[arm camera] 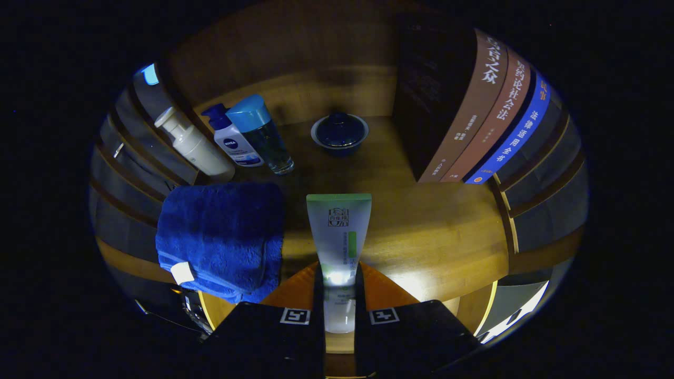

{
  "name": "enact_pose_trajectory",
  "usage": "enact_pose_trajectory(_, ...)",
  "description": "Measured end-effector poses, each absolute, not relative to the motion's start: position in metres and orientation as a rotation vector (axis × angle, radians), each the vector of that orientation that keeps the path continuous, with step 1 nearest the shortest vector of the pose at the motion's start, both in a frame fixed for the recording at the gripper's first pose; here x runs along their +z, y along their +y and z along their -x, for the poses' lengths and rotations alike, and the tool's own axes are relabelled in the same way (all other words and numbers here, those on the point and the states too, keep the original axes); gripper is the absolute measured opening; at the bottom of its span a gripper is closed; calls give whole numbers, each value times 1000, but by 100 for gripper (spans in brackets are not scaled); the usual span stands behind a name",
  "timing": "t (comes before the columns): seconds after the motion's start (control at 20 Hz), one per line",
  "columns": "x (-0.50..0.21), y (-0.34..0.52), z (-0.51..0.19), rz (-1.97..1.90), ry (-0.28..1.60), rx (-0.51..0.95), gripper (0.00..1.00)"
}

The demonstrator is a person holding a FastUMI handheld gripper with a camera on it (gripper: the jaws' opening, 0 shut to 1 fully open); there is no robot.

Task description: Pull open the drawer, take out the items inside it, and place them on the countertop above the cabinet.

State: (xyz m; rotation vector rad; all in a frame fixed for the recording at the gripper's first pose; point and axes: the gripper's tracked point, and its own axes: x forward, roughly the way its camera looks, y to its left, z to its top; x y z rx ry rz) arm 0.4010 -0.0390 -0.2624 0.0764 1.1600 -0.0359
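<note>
I am holding a tube in my hand-held gripper, with both fingers closed against its lower end, so the grip is narrow and pressing on it from either side. The tube is standing out straight ahead of the fingers in the lower middle of the frame, its long axis running along theirs, the flat green crimped end pointing away from me and the cap end hidden between the fingers. It is hanging over the wooden table, and I cannot tell whether it is touching the wood yet. Just to its left, in the lower left of the frame, a folded blue towel is lying near but apart from it. Beyond, in the upper left, three bottles are standing together; a small dark lidded bowl is sitting in the upper middle, and books are standing at the upper right. I judge the bare wood right of the tube is the place to lower it.
</note>
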Motion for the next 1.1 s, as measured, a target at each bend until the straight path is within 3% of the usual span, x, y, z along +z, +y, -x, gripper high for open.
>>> enact_pose_trajectory(0.25, -283, -36, -405, -93, 1211, -38, 29)
enact_pose_trajectory(0.5, -287, -35, -406, -126, 1210, -21, 46)
enact_pose_trajectory(0.7, -280, -39, -405, -96, 1165, -29, 100)
enact_pose_trajectory(0.9, -259, -42, -395, -88, 1033, -26, 100)
enact_pose_trajectory(1.1, -218, -41, -382, -142, 787, -7, 100)
